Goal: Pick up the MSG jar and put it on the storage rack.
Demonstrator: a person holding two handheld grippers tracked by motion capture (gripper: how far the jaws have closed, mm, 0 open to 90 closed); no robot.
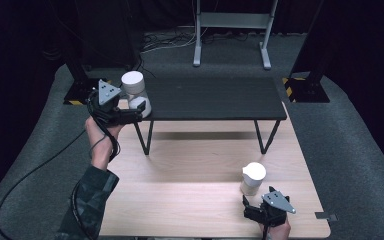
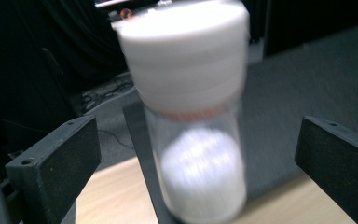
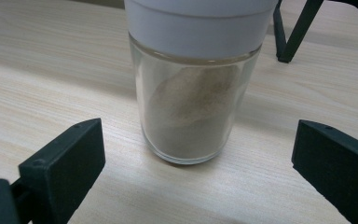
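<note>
Two jars, two grippers, two tables.

One white-lidded glass jar (image 1: 133, 89) at upper left, a second jar (image 1: 252, 178) at lower right; a gripper (image 1: 139, 111) left, another (image 1: 246, 202) right; one black raised table (image 1: 220, 97), one wooden table (image 1: 190, 200).

From my seat the left gripper view is smeared: the white-capped jar (image 2: 193, 112) is blurred, so I can't read what the white mass inside it is. Its base runs off the bottom edge. In the right gripper view the other jar (image 3: 193, 88) loses the top of its white lid to the upper edge. In the high view the right hand (image 1: 276, 231) is cut off at the bottom edge
</note>
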